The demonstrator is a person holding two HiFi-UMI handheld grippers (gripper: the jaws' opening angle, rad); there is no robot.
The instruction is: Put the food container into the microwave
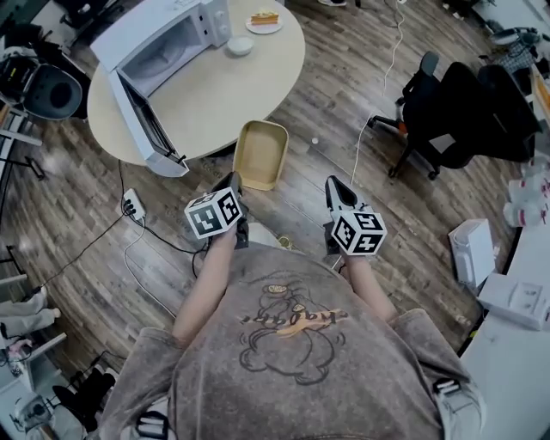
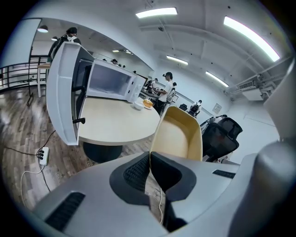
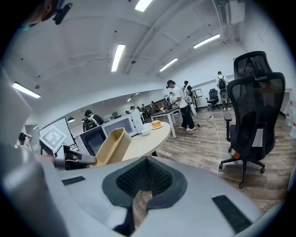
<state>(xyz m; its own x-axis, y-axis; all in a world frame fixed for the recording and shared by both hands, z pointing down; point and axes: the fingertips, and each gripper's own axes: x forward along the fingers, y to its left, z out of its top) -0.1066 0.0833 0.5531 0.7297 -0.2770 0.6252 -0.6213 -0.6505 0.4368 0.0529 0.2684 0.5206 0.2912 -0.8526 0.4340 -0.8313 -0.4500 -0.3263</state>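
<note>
Left gripper: jaws closed tight on the near rim of the food container, pinching the thin wall between the pads.
Right gripper: jaws together with nothing between them; it hangs beside the left one, apart from the container.
Food container: a shallow beige tray with rounded corners. It looks empty and is held in the air over the wooden floor, its far end at the near edge of the counter.
Handling: probably light and fairly stiff, with a thin wall that may flex. Held by one rim, it could tip or swing.
Where to hold: the near short rim, as now. The free right gripper could steady the opposite rim if it sags.
Microwave: white, on the far left of the counter, with its door swung fully open towards the person.
Beyond: a small white bowl and a plate of food stand near the counter's far edge.
Writing: no brand can be read on the microwave or the container. The lettering on the person's shirt print is too small to read.
</note>
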